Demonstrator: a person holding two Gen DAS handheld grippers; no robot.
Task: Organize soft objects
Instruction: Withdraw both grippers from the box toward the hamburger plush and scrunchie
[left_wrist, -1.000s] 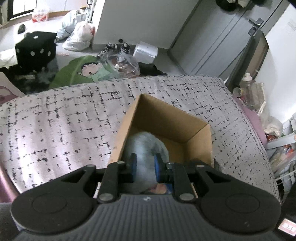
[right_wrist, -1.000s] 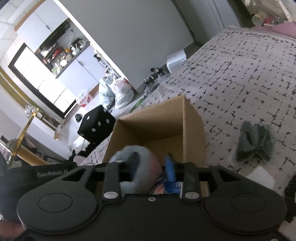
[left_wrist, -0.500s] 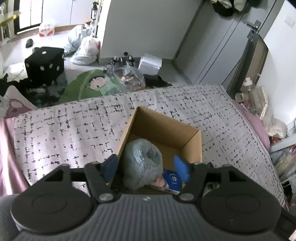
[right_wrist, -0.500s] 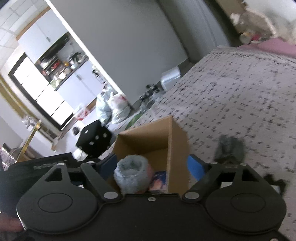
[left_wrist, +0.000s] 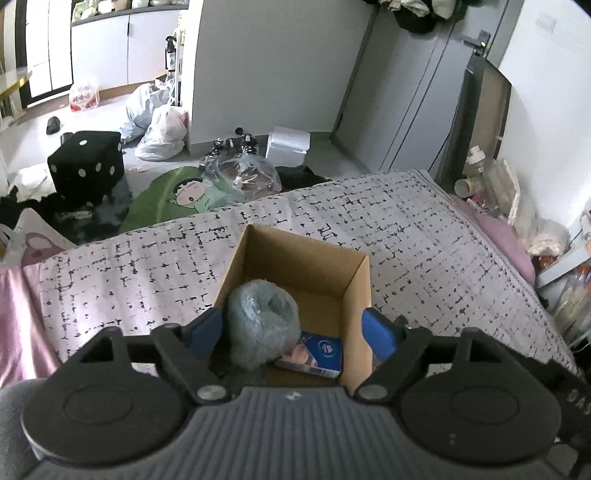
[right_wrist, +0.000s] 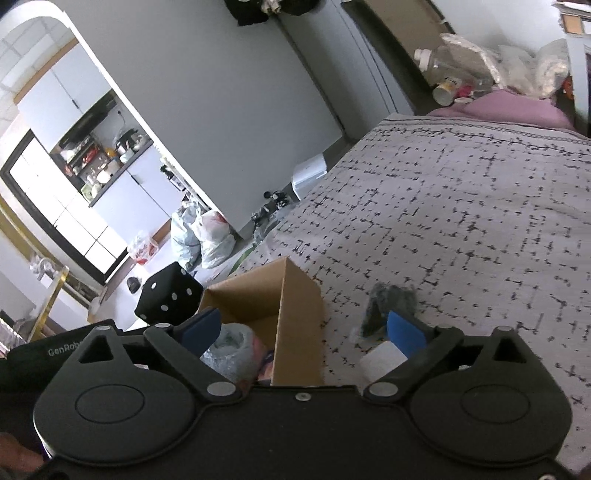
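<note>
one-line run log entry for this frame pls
left hand-held gripper: open, jaws just opened, holding nothing | right hand-held gripper: same | fluffy blue roll: in cardboard box | grey cloth: on bedspread

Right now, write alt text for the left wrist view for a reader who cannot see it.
An open cardboard box on a speckled grey bedspread holds a fluffy blue-grey roll and a small blue-and-white packet. The left gripper hangs over the box with its jaws wide, having just been opening, gripping nothing. Behind lies a cluttered floor with a black dice-shaped cube.

The cardboard box (left_wrist: 354, 284) wall and fluffy roll (left_wrist: 262, 325) half hide a blue packet (left_wrist: 317, 352).
</note>
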